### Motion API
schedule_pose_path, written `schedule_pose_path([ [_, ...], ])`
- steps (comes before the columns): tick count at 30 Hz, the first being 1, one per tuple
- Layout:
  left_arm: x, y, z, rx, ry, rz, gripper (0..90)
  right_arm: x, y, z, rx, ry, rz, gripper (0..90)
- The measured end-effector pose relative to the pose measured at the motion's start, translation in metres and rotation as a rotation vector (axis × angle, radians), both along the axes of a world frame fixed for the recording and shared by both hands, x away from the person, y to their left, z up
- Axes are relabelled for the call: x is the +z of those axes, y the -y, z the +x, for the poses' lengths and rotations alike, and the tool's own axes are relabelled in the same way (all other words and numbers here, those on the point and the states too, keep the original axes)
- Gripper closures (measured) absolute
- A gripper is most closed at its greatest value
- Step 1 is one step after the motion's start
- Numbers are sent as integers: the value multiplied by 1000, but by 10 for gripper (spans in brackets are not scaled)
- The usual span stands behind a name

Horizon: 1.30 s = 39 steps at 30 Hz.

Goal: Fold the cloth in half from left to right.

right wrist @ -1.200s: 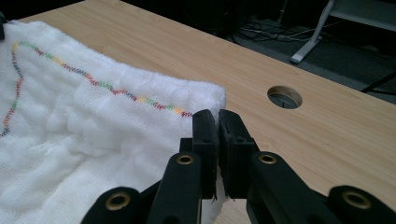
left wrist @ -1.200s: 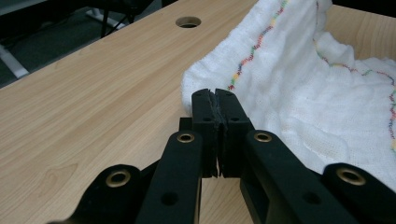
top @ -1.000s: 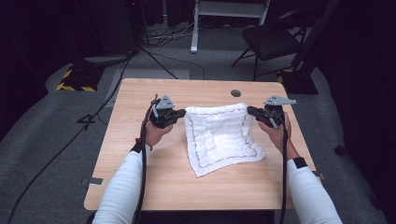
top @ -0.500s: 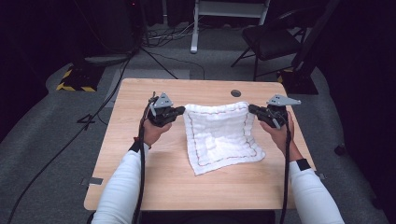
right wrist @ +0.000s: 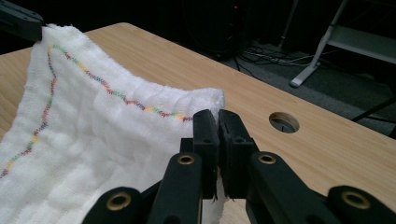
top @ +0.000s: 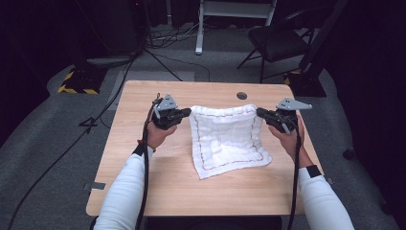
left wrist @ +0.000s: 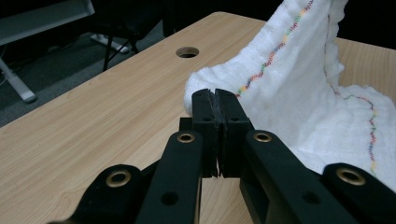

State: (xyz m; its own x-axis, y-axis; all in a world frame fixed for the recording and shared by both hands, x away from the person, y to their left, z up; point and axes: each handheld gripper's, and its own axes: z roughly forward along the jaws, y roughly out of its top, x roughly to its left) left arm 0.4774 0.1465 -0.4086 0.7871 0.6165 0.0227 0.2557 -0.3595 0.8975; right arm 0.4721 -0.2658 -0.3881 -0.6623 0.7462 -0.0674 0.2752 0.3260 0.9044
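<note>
The left hand-held gripper (top: pixel 186 113) and right hand-held gripper (top: pixel 261 113) are each pinched on a far corner of the white quilted cloth with multicoloured zigzag stitching (top: pixel 229 139), lifted off the light wooden table (top: pixel 143 191). A fold appears under way; next, both corners are likely to be carried toward the near edge together.

A light wooden table (top: pixel 158 191) with a round hole (top: pixel 242 96) carries a white cloth (top: pixel 227 143).
</note>
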Motion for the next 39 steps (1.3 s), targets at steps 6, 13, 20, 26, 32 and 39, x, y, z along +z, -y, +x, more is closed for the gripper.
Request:
schedule_pose_path([
  [6, 4, 1, -4, 3, 15, 10, 877, 6, 3, -9, 10, 14, -2, 864],
  [13, 18, 1, -2, 28, 52, 28, 878, 23, 1, -7, -9, 48, -31, 865],
  [20, 21, 6, 17, 62, 36, 86, 878, 29, -7, 14, -59, 46, -69, 864],
  [26, 2, 22, 40, 110, -7, 143, 876, 12, -11, 43, -116, -7, -98, 864],
  [32, -21, 37, 55, 215, -66, 149, 749, -16, -11, 66, -221, -65, -147, 733],
  [39, -35, 46, 36, 150, -106, 166, 532, -40, 4, 60, -174, -147, -165, 633],
])
